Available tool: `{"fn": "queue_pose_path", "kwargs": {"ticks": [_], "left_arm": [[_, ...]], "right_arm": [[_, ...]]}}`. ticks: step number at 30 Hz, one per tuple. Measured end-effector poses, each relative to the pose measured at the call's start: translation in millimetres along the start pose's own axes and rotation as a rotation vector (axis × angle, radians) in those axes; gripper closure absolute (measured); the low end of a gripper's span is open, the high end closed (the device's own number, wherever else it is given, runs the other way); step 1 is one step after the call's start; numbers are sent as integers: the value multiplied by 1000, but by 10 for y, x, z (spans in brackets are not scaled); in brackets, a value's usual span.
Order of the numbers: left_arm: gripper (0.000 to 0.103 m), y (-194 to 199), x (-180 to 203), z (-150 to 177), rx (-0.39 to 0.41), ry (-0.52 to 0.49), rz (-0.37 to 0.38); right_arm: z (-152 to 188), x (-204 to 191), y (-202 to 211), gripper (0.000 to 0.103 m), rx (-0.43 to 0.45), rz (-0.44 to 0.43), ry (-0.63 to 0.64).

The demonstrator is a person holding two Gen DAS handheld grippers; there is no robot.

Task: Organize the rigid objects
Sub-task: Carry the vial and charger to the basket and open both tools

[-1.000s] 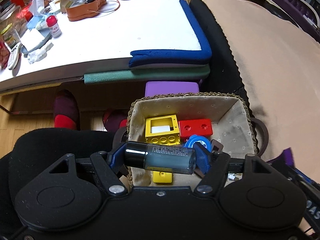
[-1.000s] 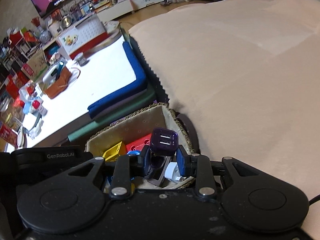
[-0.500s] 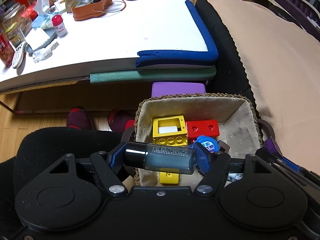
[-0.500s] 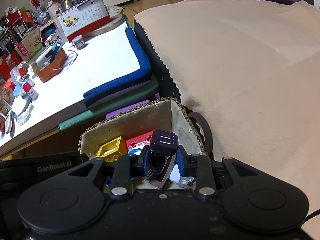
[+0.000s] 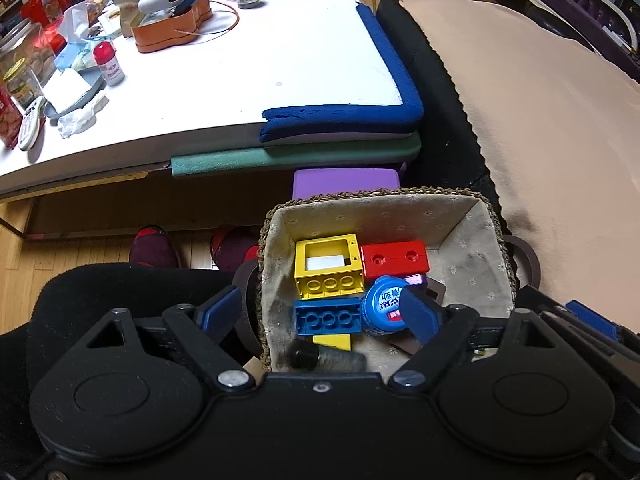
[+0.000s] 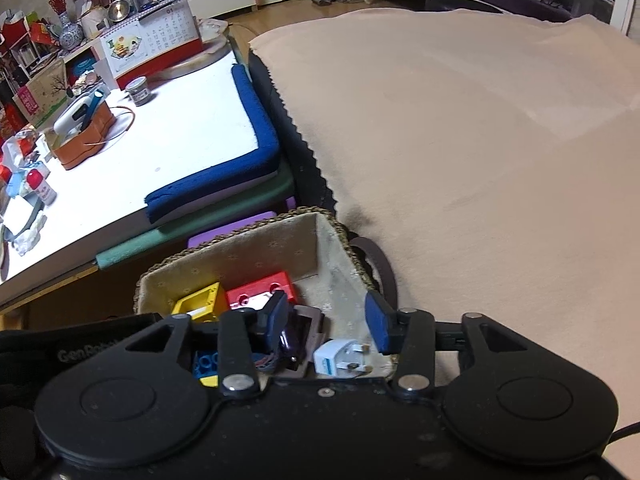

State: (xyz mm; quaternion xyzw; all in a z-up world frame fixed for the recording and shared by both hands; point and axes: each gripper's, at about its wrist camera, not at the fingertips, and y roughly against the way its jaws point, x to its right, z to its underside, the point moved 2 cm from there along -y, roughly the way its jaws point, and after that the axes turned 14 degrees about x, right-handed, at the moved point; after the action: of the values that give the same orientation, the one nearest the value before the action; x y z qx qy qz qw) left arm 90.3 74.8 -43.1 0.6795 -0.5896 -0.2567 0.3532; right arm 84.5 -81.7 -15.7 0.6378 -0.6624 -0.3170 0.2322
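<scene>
The woven basket with a cloth lining (image 5: 486, 220) sits on the floor by the low white table (image 5: 240, 76), and both grippers hang over it with jaws that have just been opening and hold nothing. The left gripper (image 5: 322, 314) let its dark glass bottle (image 5: 326, 356) drop in beside the blue toy brick (image 5: 328, 316). The right gripper (image 6: 328, 320) let go of the purple plug charger (image 6: 290, 338) (it lies by the white plug (image 6: 338, 360)), so I think the drop-off step is done and next both hands should lift away to fetch more things.

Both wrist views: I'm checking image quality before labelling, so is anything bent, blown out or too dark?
Left wrist view: fisheye bows the white table edge; its top is nearly blown out; the dark bottle in the basket sits in shadow. Right wrist view: same curvature; the beige blanket is evenly lit.
</scene>
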Motion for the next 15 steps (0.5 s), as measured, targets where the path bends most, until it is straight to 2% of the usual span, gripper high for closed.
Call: {"fn": "queue_pose_path", "kwargs": {"ticks": [7,10,15], "left_arm": [[15,19,55,10,6,-23,6],[15,32,74,17,6,-30,6],[14,22,92,46,-12,-29,16]], "right_arm": [[31,104,43,42,5,37,-13],[41,144,66,33,7,54,-16],[64,220,113,25,15,72,-29]]}}
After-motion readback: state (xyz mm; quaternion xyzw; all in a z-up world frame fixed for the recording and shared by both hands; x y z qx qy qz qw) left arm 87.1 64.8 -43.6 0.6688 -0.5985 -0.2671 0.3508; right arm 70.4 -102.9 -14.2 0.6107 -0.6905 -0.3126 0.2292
